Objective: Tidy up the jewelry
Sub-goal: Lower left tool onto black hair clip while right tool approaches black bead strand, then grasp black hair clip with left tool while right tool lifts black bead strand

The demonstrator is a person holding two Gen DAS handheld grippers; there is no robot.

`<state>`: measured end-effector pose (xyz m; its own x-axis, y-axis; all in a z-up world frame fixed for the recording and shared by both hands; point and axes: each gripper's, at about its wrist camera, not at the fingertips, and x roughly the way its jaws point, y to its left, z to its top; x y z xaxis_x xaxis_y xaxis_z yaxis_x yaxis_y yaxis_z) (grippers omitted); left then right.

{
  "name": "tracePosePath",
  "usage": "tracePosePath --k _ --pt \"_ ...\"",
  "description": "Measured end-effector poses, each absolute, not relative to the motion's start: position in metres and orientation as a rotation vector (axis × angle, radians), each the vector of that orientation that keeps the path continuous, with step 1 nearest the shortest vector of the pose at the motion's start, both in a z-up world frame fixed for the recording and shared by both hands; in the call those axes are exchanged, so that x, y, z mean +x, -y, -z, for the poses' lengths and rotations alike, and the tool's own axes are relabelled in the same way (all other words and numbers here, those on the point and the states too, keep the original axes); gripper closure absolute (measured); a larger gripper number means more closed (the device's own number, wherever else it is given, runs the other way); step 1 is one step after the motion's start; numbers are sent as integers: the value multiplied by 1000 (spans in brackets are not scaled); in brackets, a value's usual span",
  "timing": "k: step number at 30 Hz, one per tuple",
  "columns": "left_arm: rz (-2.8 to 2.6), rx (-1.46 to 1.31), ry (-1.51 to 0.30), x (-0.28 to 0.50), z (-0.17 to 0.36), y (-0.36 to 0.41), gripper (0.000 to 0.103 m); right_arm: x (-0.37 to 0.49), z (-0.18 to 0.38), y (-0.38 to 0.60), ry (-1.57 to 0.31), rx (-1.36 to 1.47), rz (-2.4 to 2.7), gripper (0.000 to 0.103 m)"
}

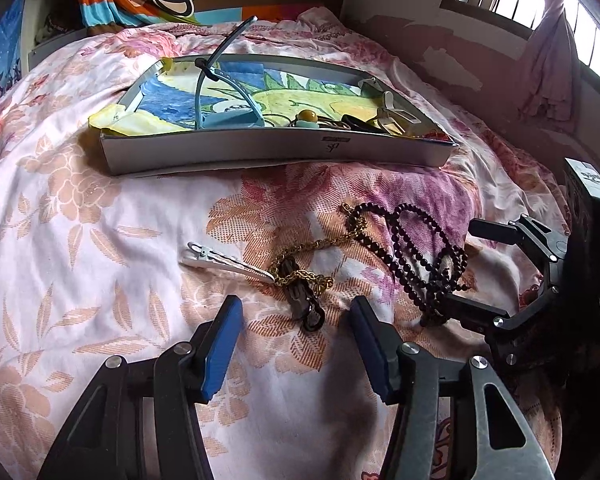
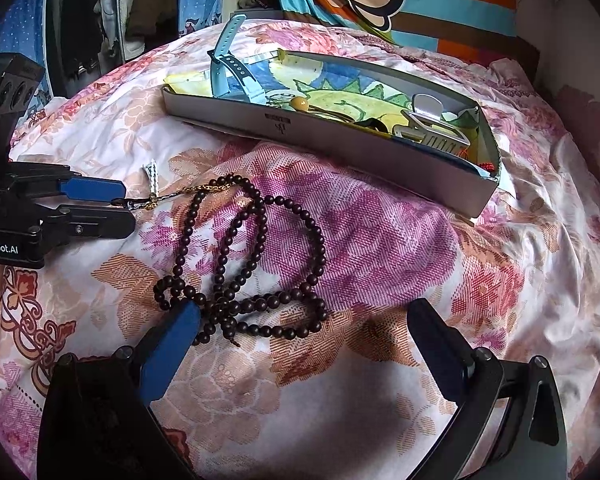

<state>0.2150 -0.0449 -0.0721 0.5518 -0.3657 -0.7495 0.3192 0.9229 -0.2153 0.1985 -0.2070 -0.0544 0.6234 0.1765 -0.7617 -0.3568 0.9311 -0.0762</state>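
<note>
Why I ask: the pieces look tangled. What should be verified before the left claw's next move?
1. Left claw open: ok.
2. Dark clip lined up between its pads: ok.
3. Clip free of the gold chain: not ok, the chain lies draped over it.
4. Right claw open, holding nothing: ok.
5. Bead necklace clear of the right claw: cannot tell, beads lie beside one pad.
6. Box has bare floor space: ok.

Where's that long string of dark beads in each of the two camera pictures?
Left wrist view: dark beads right of centre, on the bedspread, beside the gold chain.
Right wrist view: dark beads centre-left, ahead of the fingers.
Shared landmark: the grey tray beyond them.
</note>
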Motion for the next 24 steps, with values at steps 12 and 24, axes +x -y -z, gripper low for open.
tracePosePath --k 12,24 --pt "420 -45 -894 221 73 47 59 205 54 203 -839 -219 -319 20" --pt "421 -3 -872 211 69 54 87 200 51 201 -828 -224 -339 72"
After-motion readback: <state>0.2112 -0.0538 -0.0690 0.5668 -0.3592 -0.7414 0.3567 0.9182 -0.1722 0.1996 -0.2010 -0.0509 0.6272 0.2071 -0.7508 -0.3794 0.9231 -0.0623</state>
